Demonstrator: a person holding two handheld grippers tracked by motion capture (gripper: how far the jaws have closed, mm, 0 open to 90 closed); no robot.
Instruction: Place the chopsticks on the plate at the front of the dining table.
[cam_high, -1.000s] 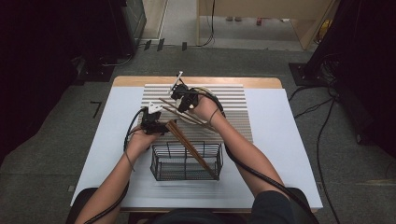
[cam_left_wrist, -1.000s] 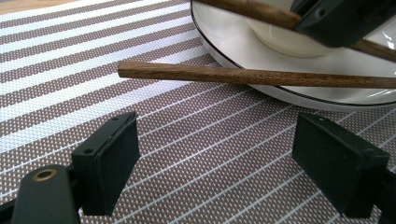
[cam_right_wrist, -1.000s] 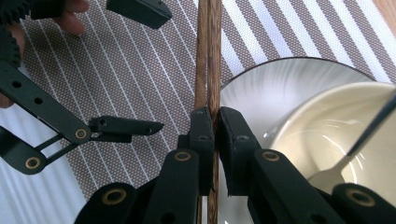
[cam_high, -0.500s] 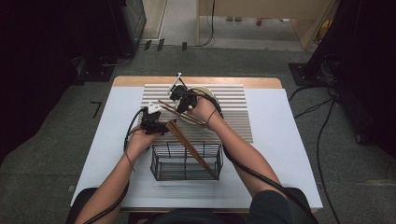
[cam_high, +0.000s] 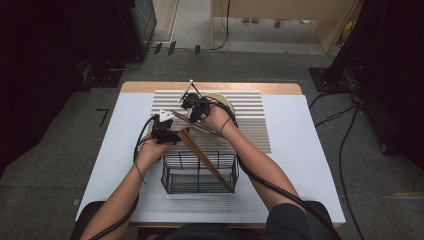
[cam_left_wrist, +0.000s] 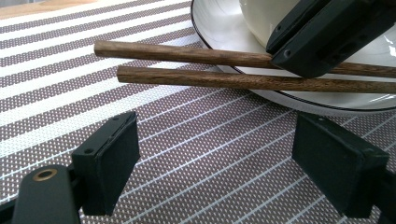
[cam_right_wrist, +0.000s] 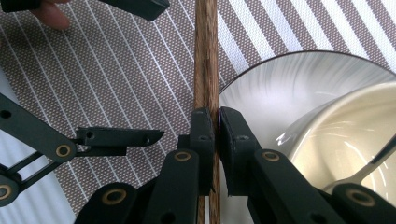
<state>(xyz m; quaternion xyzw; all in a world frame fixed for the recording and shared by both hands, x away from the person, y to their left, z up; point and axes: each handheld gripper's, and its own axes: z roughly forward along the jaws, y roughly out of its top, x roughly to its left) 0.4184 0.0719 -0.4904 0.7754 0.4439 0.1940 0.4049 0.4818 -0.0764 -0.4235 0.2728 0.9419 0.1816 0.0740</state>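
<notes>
The right gripper (cam_right_wrist: 215, 154) had its jaws clamped on a pair of wooden chopsticks (cam_right_wrist: 206, 56), which lay side by side with their ends on the rim of the white plate (cam_right_wrist: 261, 88) and ran out over the striped placemat (cam_right_wrist: 116, 70) beside it. In the left gripper view the same pair (cam_left_wrist: 196, 65) crossed level in front of the plate (cam_left_wrist: 224, 28), one stick partly covered by the right gripper's black jaws; the sticks' far ends were cut off at the frame edge.

The left gripper (cam_left_wrist: 233, 163) hung over the placemat just short of the plate, its jaws spread wide with nothing between them.

A cream bowl (cam_right_wrist: 345, 140) stood on the plate, mostly cut off by the frame, and what looked like a metal utensil lay in it, though too little showed to be sure.

From the high view the plate was largely hidden behind the right gripper (cam_high: 192, 106) and hand. Nearer the person than the plate, a black wire basket (cam_high: 200, 175) stood on the table (cam_high: 300, 165), with more chopsticks (cam_high: 205, 160) leaning out of it toward the left gripper (cam_high: 165, 131); whether they touched that gripper could not be made out.
</notes>
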